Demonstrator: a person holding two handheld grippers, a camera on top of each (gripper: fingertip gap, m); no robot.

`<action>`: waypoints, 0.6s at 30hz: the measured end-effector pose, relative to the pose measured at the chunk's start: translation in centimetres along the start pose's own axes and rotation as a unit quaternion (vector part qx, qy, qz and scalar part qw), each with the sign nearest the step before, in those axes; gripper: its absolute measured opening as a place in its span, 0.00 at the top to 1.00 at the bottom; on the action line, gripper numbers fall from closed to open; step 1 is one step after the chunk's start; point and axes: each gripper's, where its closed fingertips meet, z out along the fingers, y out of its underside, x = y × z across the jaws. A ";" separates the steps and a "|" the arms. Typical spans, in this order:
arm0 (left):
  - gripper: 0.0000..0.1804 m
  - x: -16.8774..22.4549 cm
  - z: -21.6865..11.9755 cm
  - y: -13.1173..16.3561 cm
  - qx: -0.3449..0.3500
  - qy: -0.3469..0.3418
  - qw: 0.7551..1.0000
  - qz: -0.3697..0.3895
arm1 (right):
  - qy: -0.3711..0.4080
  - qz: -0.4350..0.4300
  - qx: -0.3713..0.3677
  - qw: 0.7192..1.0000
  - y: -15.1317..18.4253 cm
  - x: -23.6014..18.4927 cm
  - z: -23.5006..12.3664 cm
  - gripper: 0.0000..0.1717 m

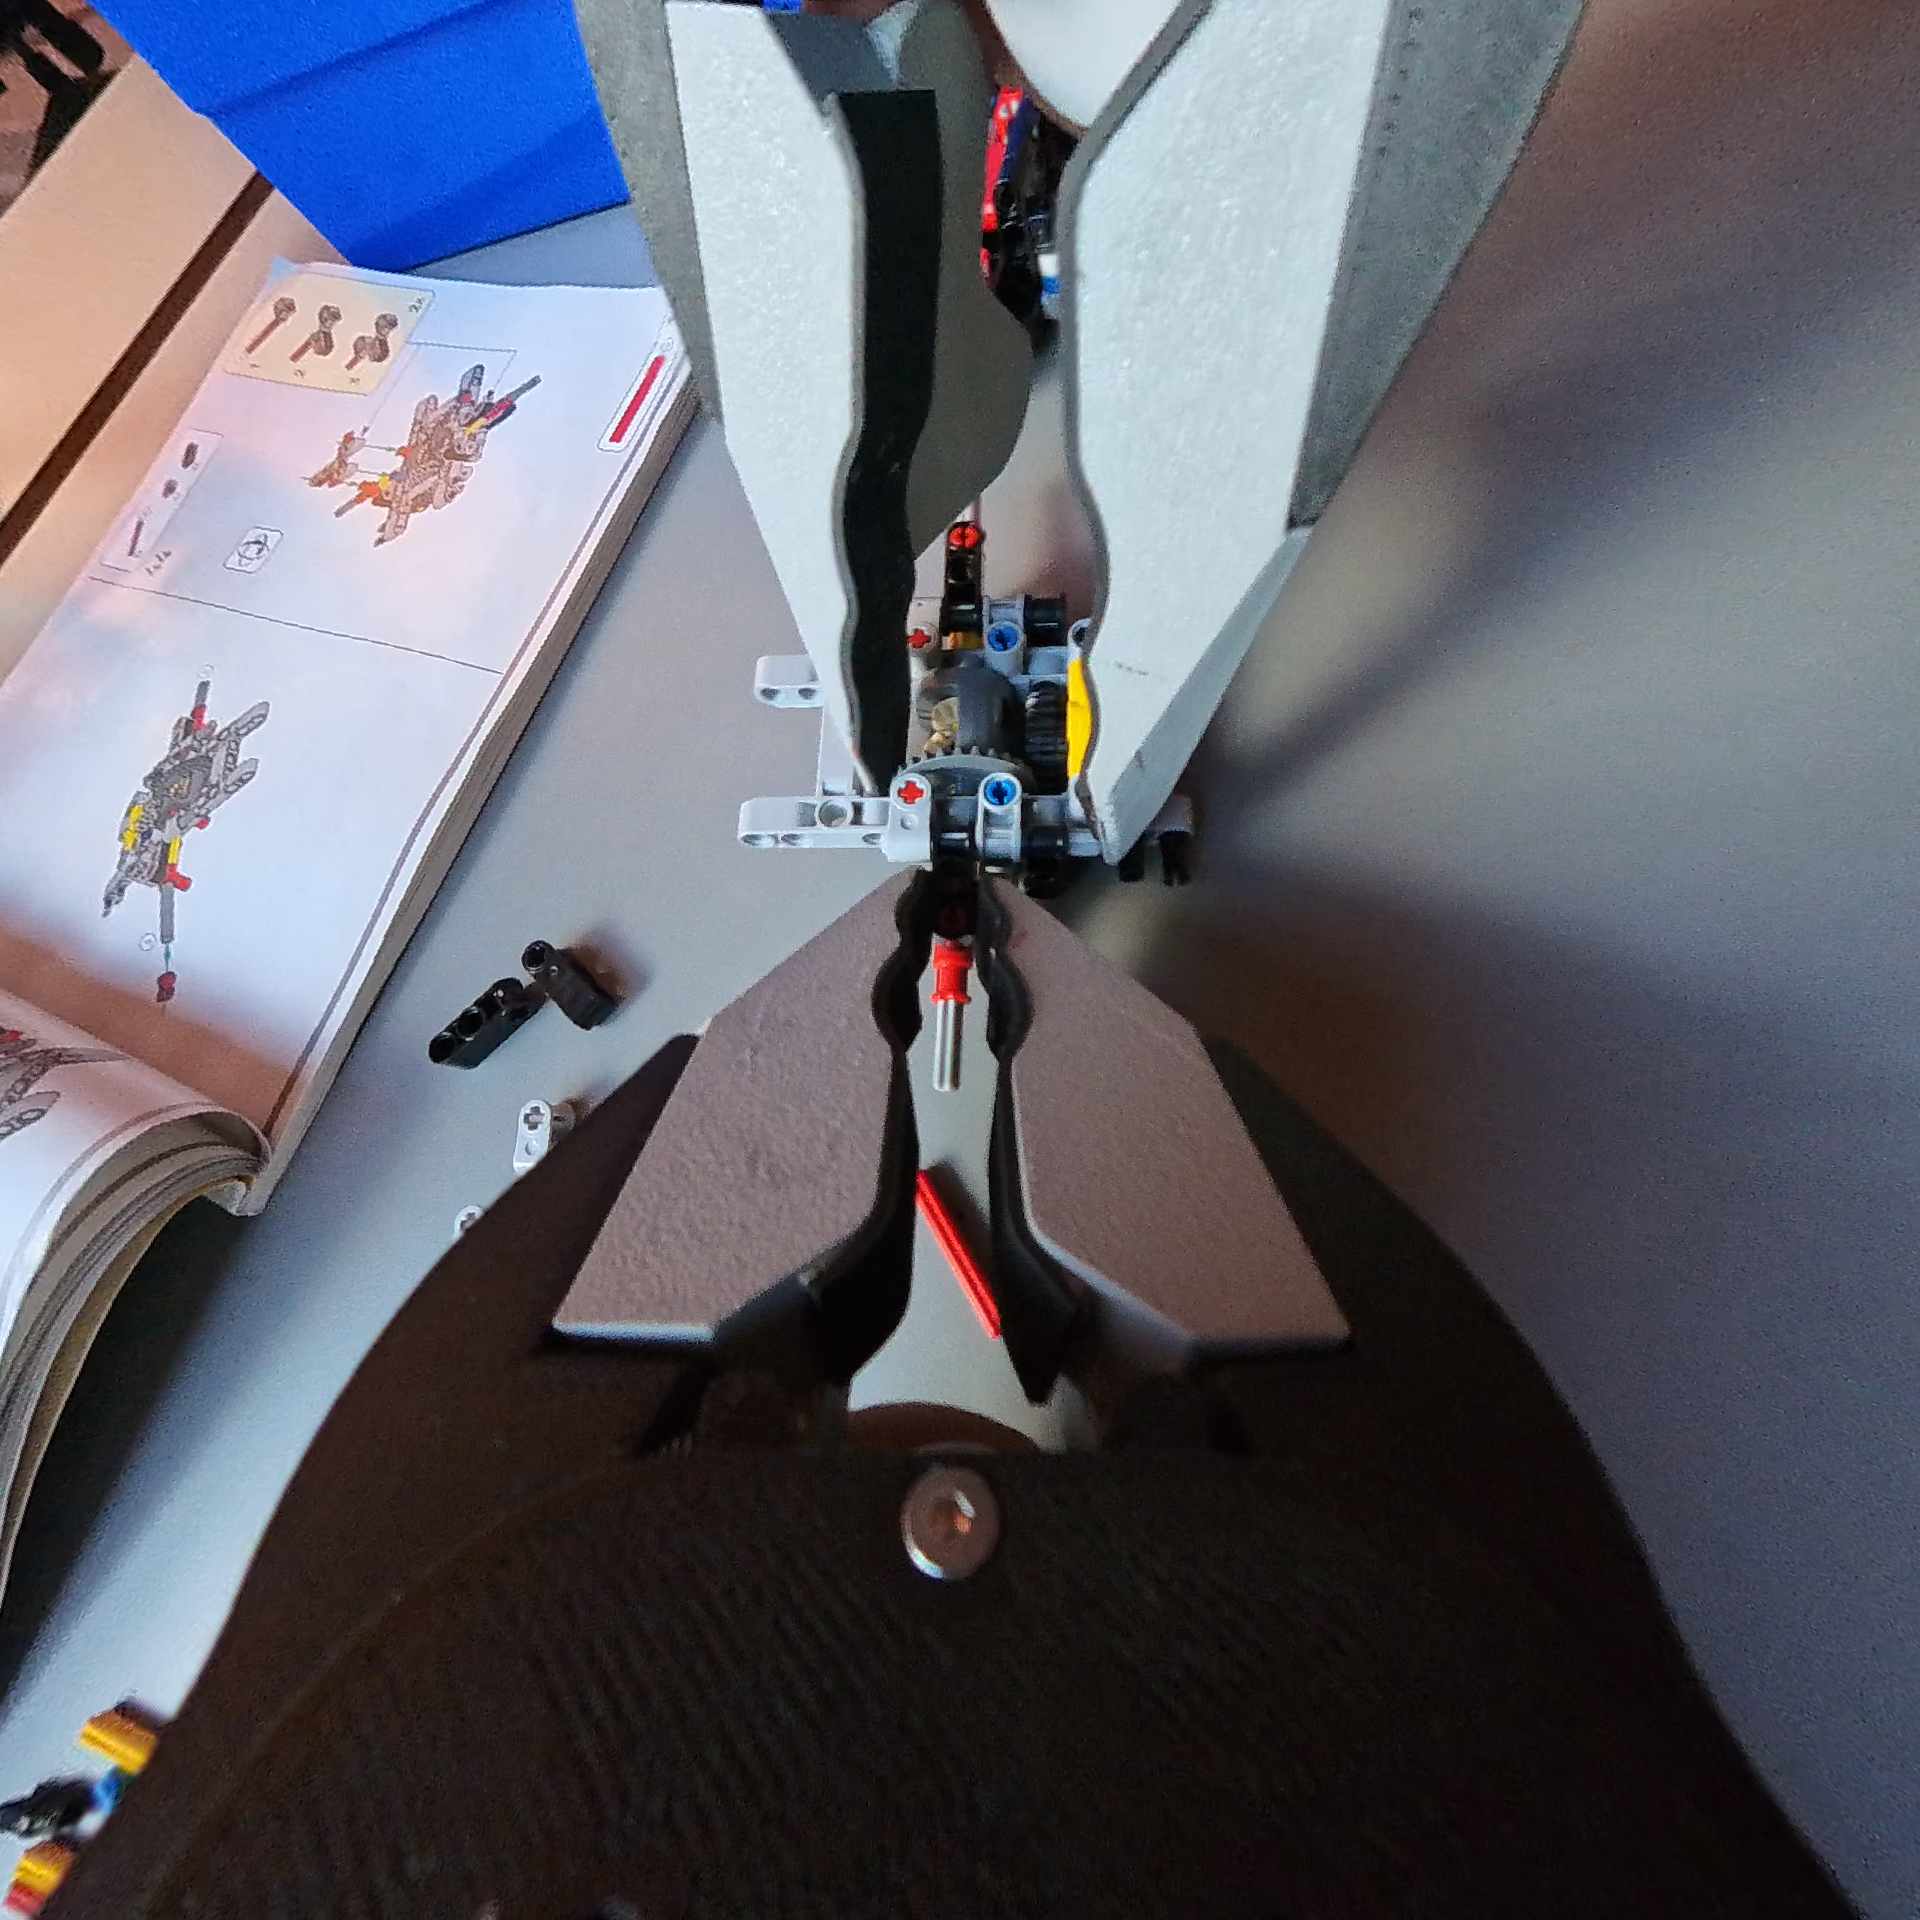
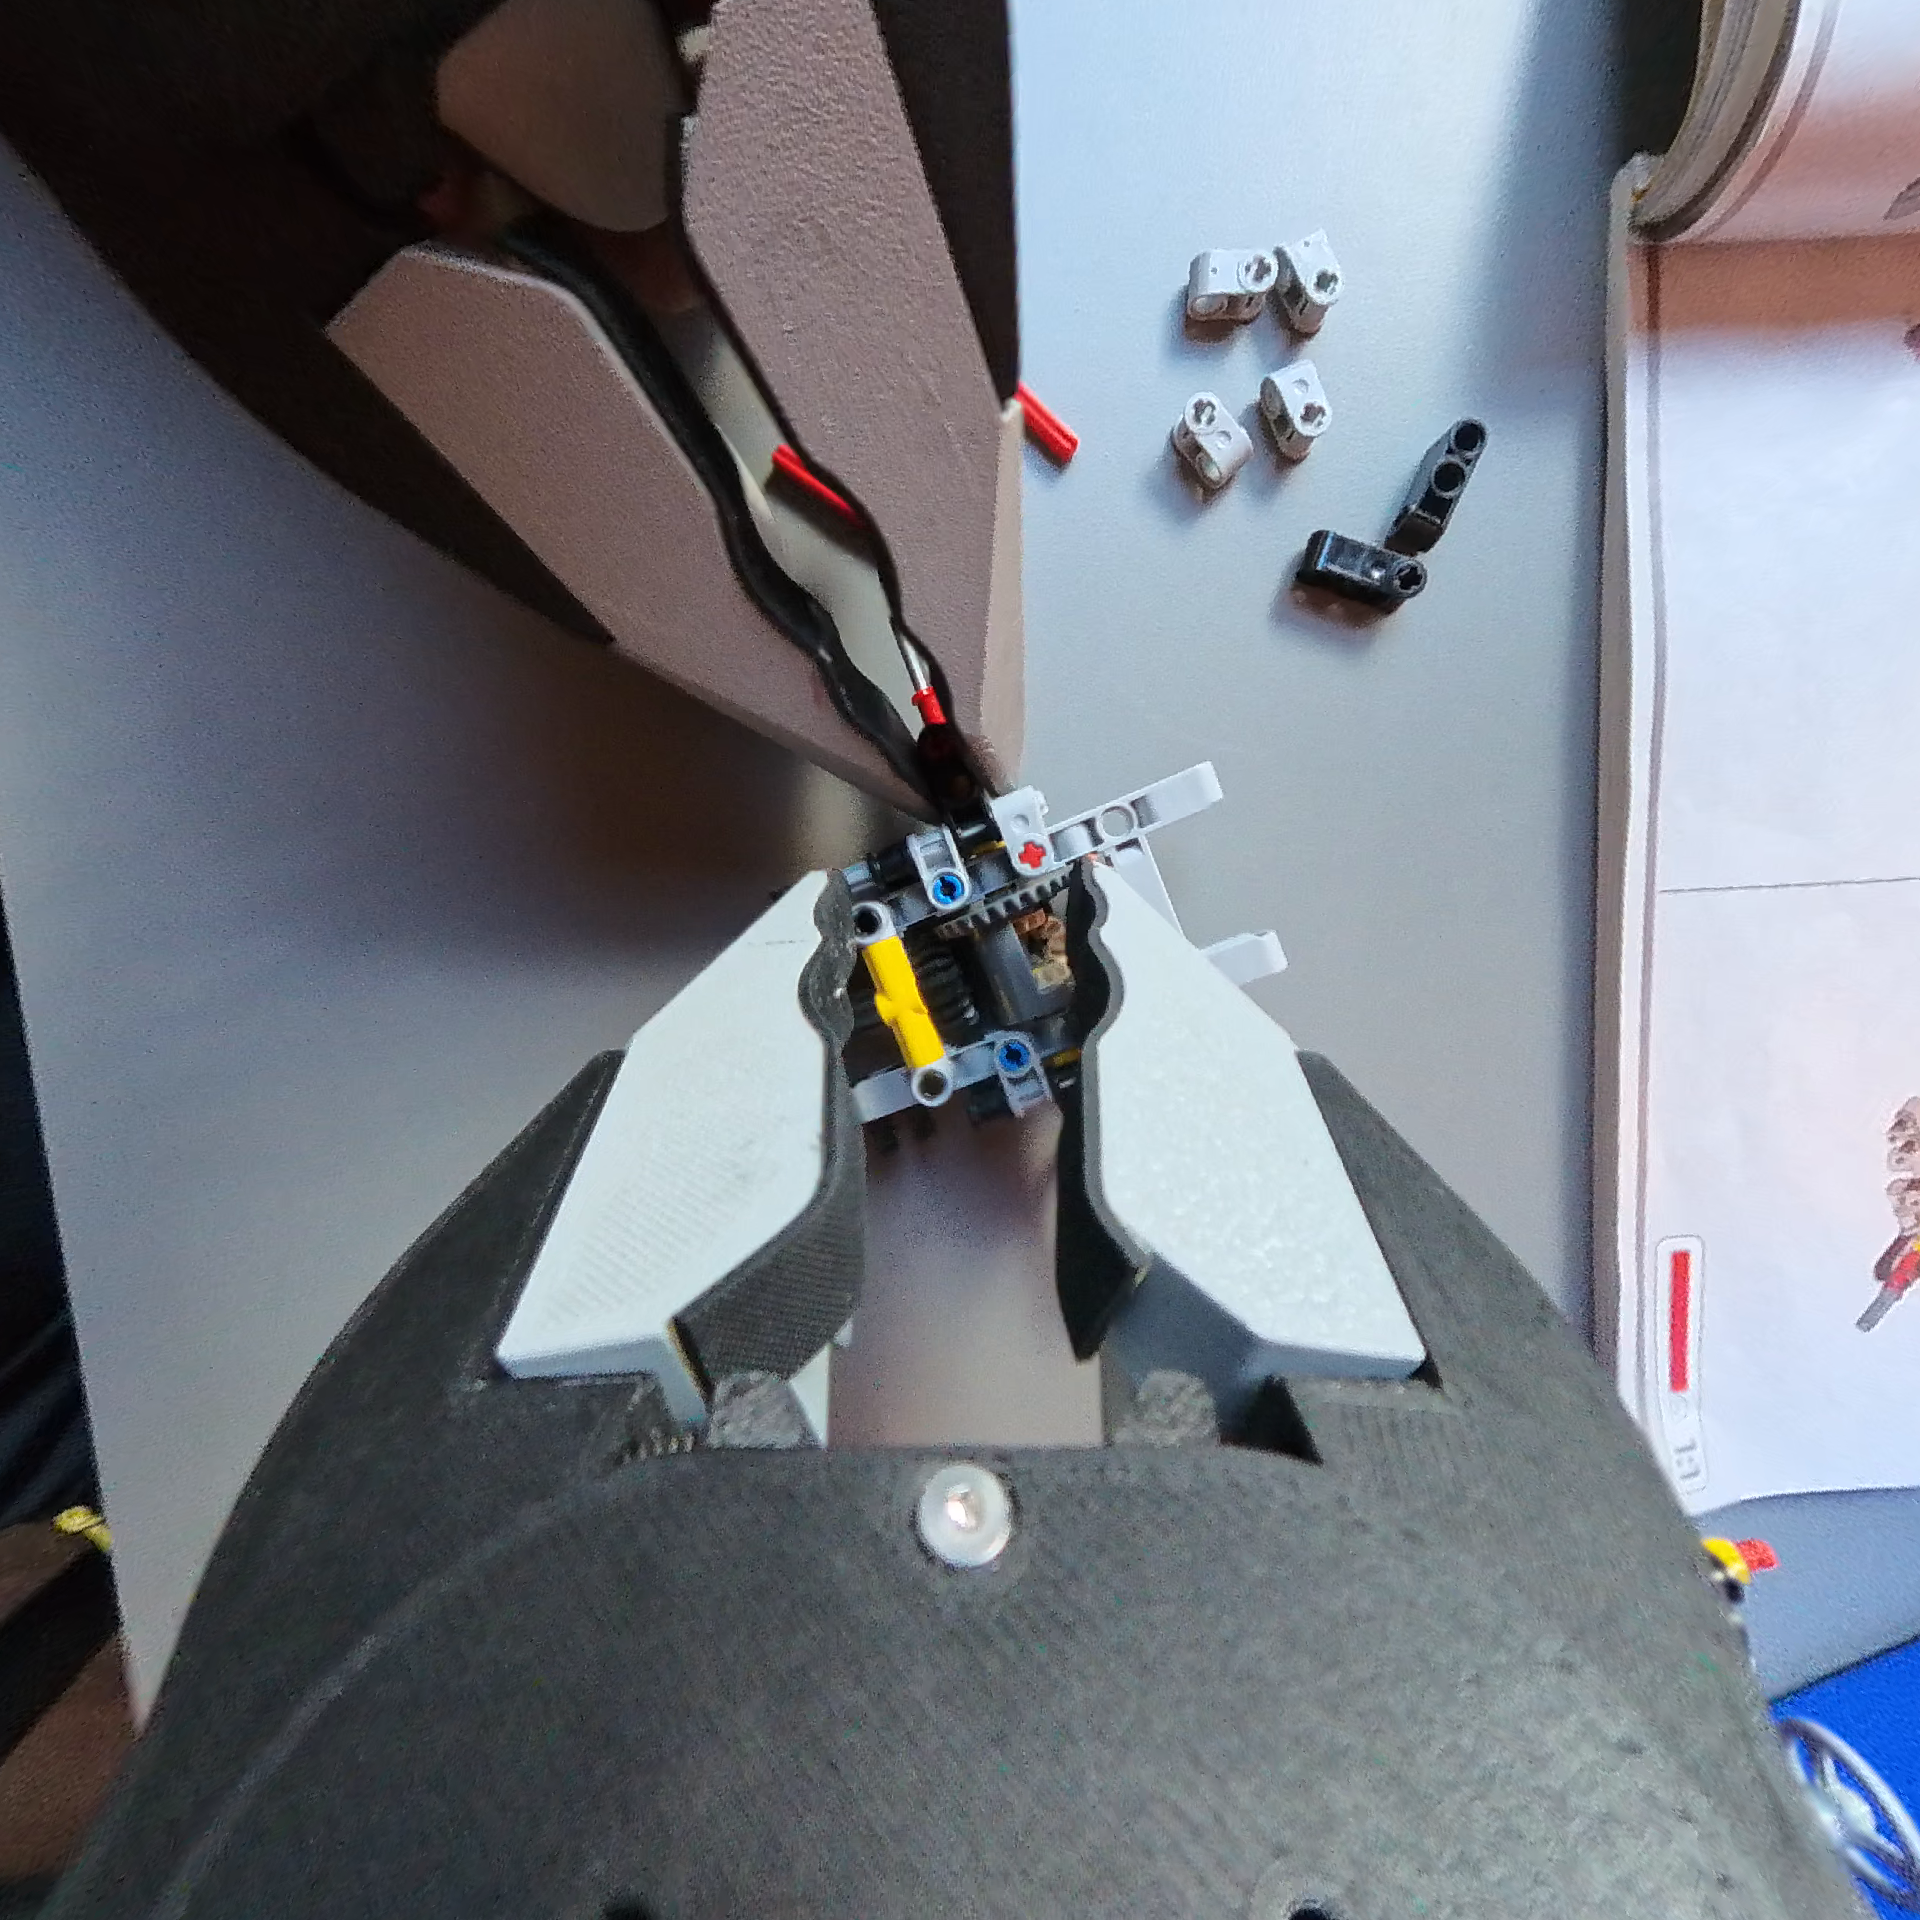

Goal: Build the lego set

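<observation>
Right gripper [image 2: 961,966]: clamped on the gear assembly [image 2: 966,987], steadied above the table [image 2: 1299,727].
Left gripper [image 1: 951,914]: clamped on a black connector [image 1: 951,920] with a red-collared axle [image 1: 948,1013], held against the assembly's front edge.

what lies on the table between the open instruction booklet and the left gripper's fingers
Two black holed connector pieces on the grey table, beside the open instruction booklet and left of the left gripper; the left wrist view shows it.

Booklet [image 1: 260,727] cropped, red rod [image 1: 956,1247] half-hidden

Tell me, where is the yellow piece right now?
The yellow piece is part of the grey gear assembly clamped in the right gripper, mid right wrist view, against its left finger, beside a black gear.
</observation>
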 end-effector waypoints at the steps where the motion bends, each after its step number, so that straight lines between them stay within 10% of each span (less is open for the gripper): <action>1: 0.97 0.0 0.0 0.1 -0.001 0.008 1.000 -0.011 | 0.005 -0.008 0.010 1.000 -0.1 0.0 0.0 0.77; 10: 0.97 -0.7 0.0 0.3 0.000 0.038 0.996 -0.085 | 0.271 -0.071 0.081 0.957 -0.9 0.3 -2.6 0.87; 18: 0.97 0.2 -0.2 -0.2 0.007 0.042 0.991 -0.126 | 0.242 0.106 0.137 0.955 0.6 -0.8 -1.7 0.88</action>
